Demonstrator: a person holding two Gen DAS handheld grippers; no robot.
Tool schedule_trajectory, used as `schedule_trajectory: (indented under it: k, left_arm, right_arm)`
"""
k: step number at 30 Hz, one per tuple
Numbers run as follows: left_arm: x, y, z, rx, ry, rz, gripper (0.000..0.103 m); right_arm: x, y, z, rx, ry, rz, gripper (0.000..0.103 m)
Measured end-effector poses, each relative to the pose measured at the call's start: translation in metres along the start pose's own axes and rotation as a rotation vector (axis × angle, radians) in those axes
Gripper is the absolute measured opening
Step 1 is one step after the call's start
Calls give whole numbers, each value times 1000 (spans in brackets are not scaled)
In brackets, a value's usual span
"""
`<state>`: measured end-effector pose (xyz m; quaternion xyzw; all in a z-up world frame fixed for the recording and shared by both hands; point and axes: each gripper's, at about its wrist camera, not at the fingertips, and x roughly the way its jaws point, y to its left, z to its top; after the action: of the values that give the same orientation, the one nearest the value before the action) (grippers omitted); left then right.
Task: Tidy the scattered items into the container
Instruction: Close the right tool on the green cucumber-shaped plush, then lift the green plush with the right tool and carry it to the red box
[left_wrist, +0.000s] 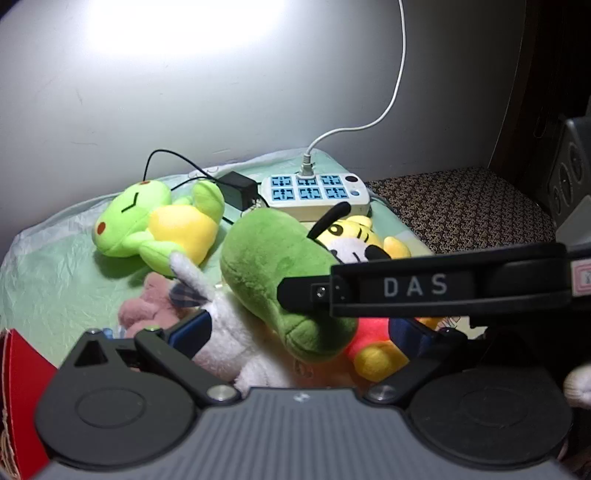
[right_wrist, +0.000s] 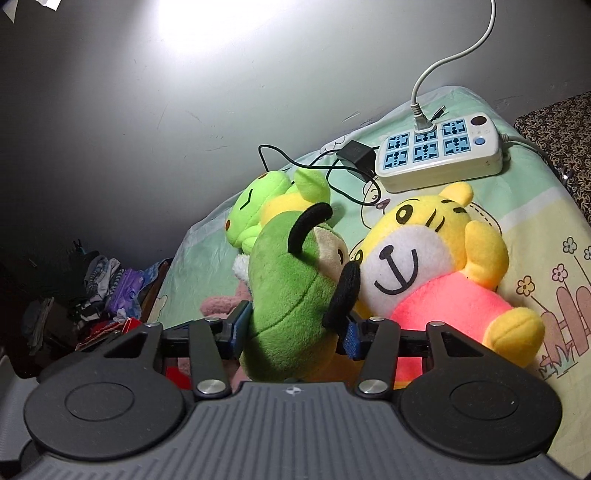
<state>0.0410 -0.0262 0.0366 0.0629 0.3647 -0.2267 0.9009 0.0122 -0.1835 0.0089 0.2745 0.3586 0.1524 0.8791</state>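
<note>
Several plush toys lie on a green bed sheet (left_wrist: 55, 266). My right gripper (right_wrist: 295, 332) is shut on a dark green plush with black ears (right_wrist: 291, 288); it also shows in the left wrist view (left_wrist: 269, 266), with the right gripper's finger (left_wrist: 306, 291) against it. A yellow tiger plush in a pink shirt (right_wrist: 436, 266) lies just right of it. A light green frog plush (left_wrist: 147, 221) lies farther back. My left gripper (left_wrist: 306, 332) is open around a white plush (left_wrist: 225, 332), beside a pink plush (left_wrist: 147, 310).
A white power strip (left_wrist: 317, 195) with a plugged white cable and a black adapter (left_wrist: 236, 188) lie at the back near the wall. A patterned dark surface (left_wrist: 461, 210) lies to the right. A red box edge (left_wrist: 22, 373) sits at lower left. Clothes (right_wrist: 103, 288) pile beside the bed.
</note>
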Motion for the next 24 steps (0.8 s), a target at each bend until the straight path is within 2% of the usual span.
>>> schedule_trajectory:
  k: [2, 4, 5, 6, 10, 12, 14, 16, 18, 20, 24]
  left_arm:
    - [4, 0, -5, -14, 24, -42, 98]
    - [6, -4, -11, -16, 46, -86, 89]
    - [8, -7, -14, -11, 59, -107, 80]
    - [9, -9, -17, -6, 71, -118, 78]
    - [11, -6, -22, -34, 77, -117, 78]
    - [10, -2, -21, -45, 62, -104, 84]
    - [8, -1, -17, -47, 45, -103, 85]
    - [13, -2, -13, -51, 48, -115, 84]
    - [21, -4, -11, -52, 62, -114, 74]
    - [26, -1, -12, -76, 66, -108, 73]
    - [21, 3, -16, -90, 61, -104, 59]
  right_arm:
    - [-4, -4, -5, 19, 12, -1, 52]
    - [-4, -10, -10, 60, 45, 1, 53]
    - [-3, -13, -13, 69, 66, 0, 53]
    - [-2, -14, -16, 71, 79, -8, 55]
    - [-7, -16, -19, 86, 64, -18, 58]
    - [-14, -16, -13, 89, 13, -24, 71]
    - [-17, -16, -6, 78, -28, -39, 77]
    - [-8, -16, 1, 57, -18, -65, 75]
    - [7, -17, 3, 50, 38, -69, 66]
    - [12, -20, 0, 71, 55, -44, 57]
    - [4, -16, -6, 30, 43, -28, 54]
